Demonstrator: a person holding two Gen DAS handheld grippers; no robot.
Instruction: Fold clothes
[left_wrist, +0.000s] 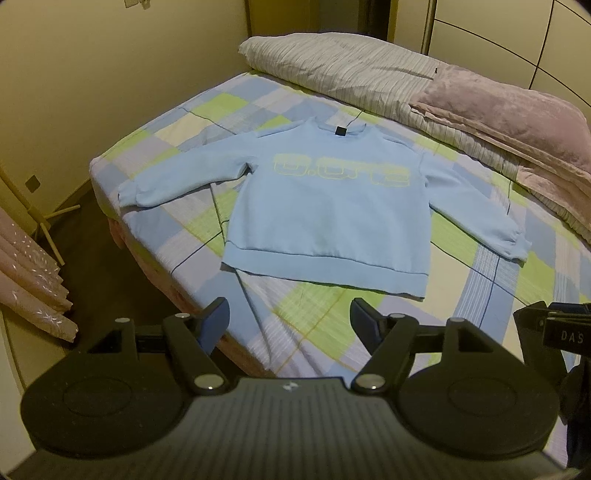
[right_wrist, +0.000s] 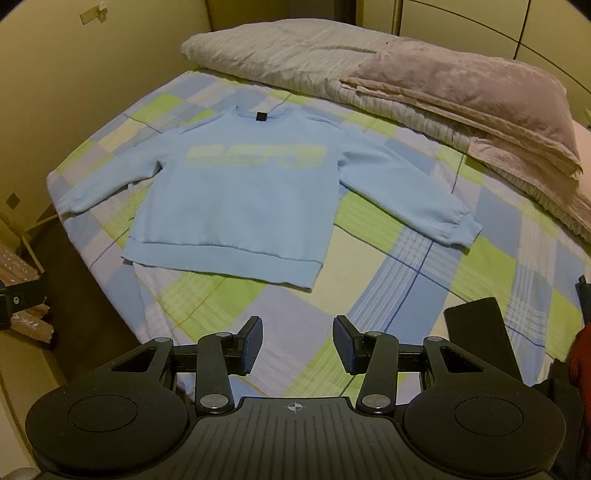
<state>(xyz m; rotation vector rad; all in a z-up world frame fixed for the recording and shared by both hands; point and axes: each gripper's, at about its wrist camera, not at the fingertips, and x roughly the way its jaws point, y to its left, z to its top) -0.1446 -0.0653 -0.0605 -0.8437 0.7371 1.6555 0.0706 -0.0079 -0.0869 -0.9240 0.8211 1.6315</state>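
At the left edge of the left wrist view, folded pink fabric (left_wrist: 33, 280) leans off the bed, out of the way. The left hand-held gripper (left_wrist: 290, 321) hangs released over the near bed edge, jaws wide apart and holding nothing. Beyond it, the light blue sweatshirt (left_wrist: 325, 206) lies face up and flat on the checked bed (left_wrist: 173, 236), sleeves spread outward and hem nearest, probably laid out so each sleeve can be folded inward. The right hand-held gripper (right_wrist: 297, 343) is likewise released and empty, short of the hem. Rolled bedding (right_wrist: 443, 85) is pushed to the far right. Only the right wrist view shows a dark flat object (right_wrist: 480, 332) on the bed; only the left shows the floor beside it.
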